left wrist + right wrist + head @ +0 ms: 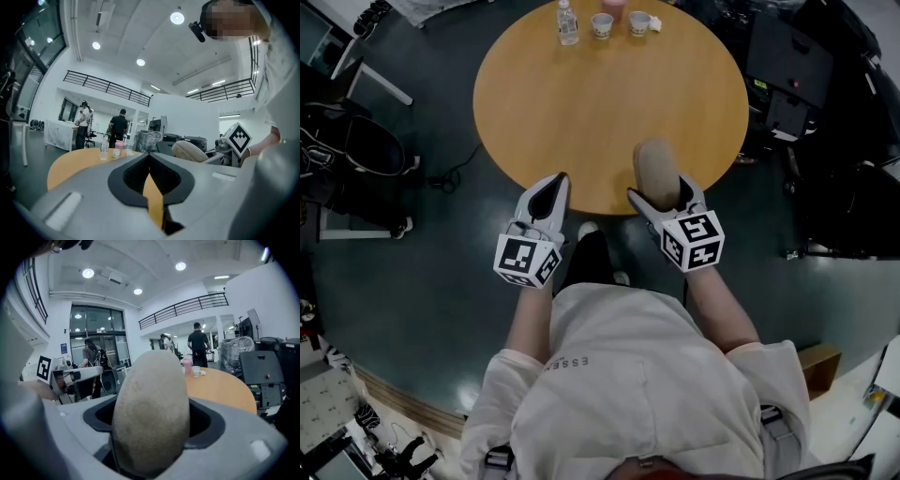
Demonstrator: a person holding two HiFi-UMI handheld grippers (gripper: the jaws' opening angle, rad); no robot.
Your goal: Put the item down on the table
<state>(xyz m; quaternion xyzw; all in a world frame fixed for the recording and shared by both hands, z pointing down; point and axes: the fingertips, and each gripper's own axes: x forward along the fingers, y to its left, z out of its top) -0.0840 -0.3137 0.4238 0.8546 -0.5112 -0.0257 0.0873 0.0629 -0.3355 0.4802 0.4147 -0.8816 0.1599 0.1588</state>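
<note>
A beige, egg-shaped potato-like item (656,172) (151,411) is clamped in my right gripper (661,195), which is shut on it above the near edge of the round wooden table (600,112). The item sticks out past the jaws and fills the middle of the right gripper view. My left gripper (551,192) is shut and holds nothing; it hovers at the table's near edge, left of the right one. In the left gripper view the jaws meet, and the item (190,151) shows at the right.
At the table's far edge stand a small water bottle (567,22), a pink cup (615,8) and two paper cups (602,25). Dark equipment cases (792,75) sit to the right and a black chair (352,145) to the left. Two people stand far off.
</note>
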